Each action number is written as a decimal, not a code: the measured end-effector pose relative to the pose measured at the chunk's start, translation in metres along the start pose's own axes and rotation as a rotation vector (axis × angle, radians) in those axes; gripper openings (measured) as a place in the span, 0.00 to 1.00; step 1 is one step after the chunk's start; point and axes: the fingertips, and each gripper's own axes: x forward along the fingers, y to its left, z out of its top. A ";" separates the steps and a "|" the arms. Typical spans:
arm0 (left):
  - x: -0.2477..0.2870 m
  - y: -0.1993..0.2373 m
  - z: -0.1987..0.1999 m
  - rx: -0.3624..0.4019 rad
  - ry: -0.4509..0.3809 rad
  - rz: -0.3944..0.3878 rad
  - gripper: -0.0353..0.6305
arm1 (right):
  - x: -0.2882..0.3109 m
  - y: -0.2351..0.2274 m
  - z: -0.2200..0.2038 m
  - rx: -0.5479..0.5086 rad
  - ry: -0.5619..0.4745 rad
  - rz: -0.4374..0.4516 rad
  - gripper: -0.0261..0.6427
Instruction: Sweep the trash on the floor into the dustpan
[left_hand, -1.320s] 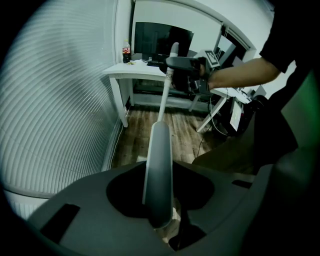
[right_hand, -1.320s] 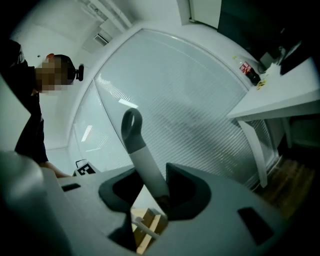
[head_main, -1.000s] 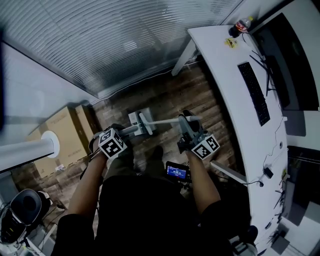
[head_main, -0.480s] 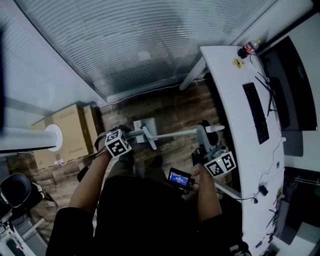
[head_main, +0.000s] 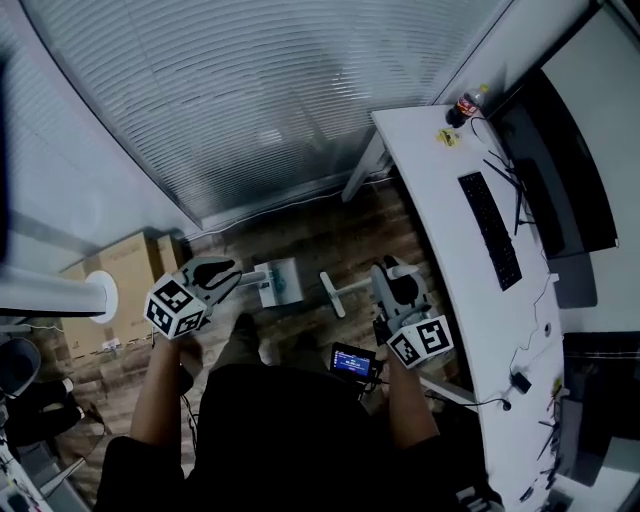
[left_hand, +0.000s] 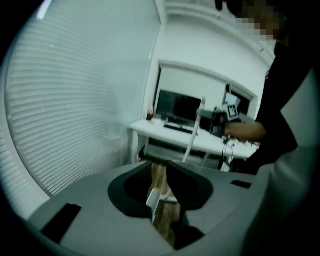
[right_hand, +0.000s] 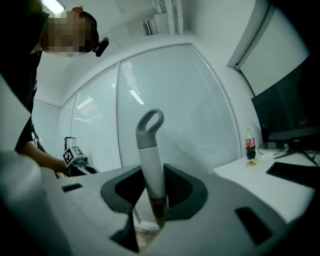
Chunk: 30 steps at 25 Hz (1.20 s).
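A white dustpan (head_main: 279, 283) stands on the wood floor by the glass wall. My left gripper (head_main: 226, 269) hangs raised to its left, apart from it. Its jaws are closing with nothing gripped; the dustpan (left_hand: 154, 199) shows small through the gap of the left gripper (left_hand: 161, 170). My right gripper (head_main: 392, 286) is shut on the broom handle (head_main: 366, 283). The broom's head (head_main: 331, 296) hangs right of the dustpan. In the right gripper view the grey handle (right_hand: 150, 150) with its loop top stands upright between the jaws of the right gripper (right_hand: 153, 174). I cannot make out any trash.
A long white desk (head_main: 440, 200) runs along the right, with a keyboard (head_main: 488, 230), a monitor and a cola bottle (head_main: 466, 104). Cardboard boxes (head_main: 125, 265) and a white column (head_main: 60, 295) stand at left. Blinds cover the glass wall behind.
My left gripper has let go of the dustpan's handle and risen away to the left. The right gripper has carried the broom to the right, away from the dustpan.
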 end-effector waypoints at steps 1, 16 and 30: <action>-0.008 -0.006 0.016 -0.017 -0.093 0.002 0.17 | -0.005 -0.002 0.001 -0.003 0.000 -0.008 0.19; -0.072 -0.071 0.087 -0.051 -0.679 0.239 0.05 | -0.060 -0.008 -0.007 0.061 -0.028 -0.108 0.19; -0.156 -0.111 0.026 -0.041 -0.721 0.256 0.04 | -0.129 0.107 -0.008 -0.016 -0.058 -0.187 0.17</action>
